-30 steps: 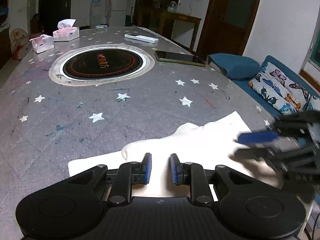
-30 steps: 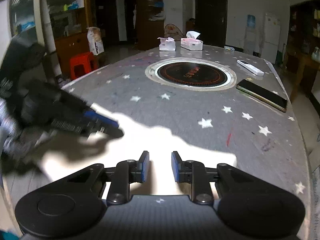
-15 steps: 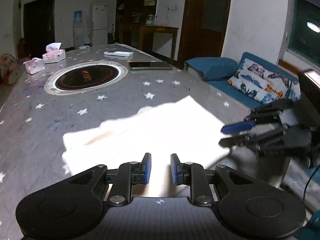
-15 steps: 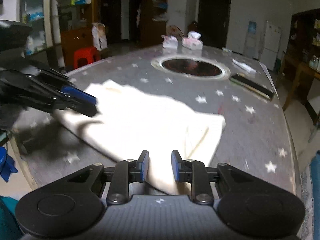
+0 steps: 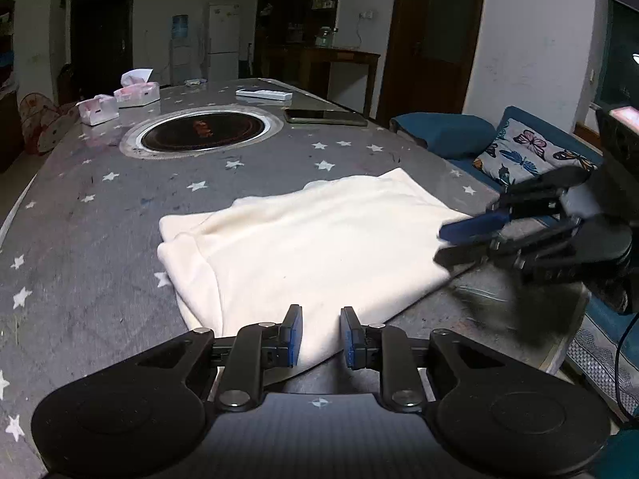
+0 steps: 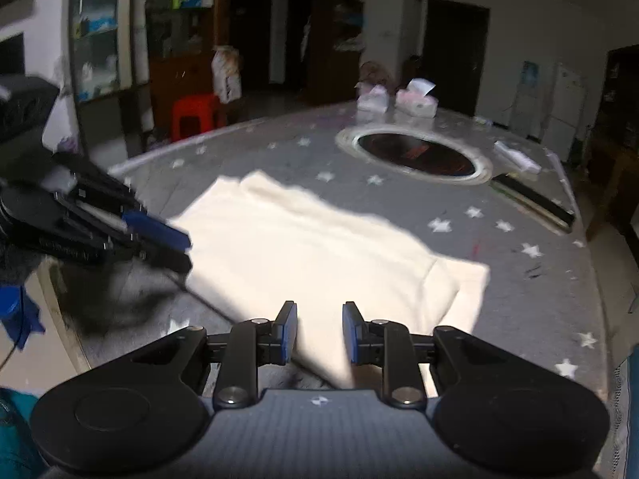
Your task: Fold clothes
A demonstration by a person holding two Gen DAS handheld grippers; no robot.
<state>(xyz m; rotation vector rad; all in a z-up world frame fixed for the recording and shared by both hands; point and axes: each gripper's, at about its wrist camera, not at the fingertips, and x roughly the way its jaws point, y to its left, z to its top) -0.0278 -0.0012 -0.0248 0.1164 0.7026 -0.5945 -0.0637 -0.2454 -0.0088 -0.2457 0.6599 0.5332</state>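
A cream-white folded garment [image 5: 315,239] lies flat on the grey star-print table [image 5: 100,207]; it also shows in the right wrist view [image 6: 319,251]. My left gripper [image 5: 321,337] is open and empty, above the garment's near edge. My right gripper [image 6: 319,333] is open and empty, above the garment's other near edge. Each gripper shows in the other's view: the right one [image 5: 471,239] at the garment's right corner, the left one [image 6: 159,247] at its left edge, blurred.
A round black inset cooktop [image 5: 203,131] sits mid-table, with a phone [image 5: 325,116], a remote [image 5: 263,94] and two tissue boxes [image 5: 135,92] beyond it. A blue sofa with a butterfly cushion [image 5: 527,155] stands right of the table. A red stool [image 6: 195,113] stands on the floor.
Both grippers have pulled back from the garment and risen; the garment now lies flat and more spread out on the table. The jaws stay open throughout.
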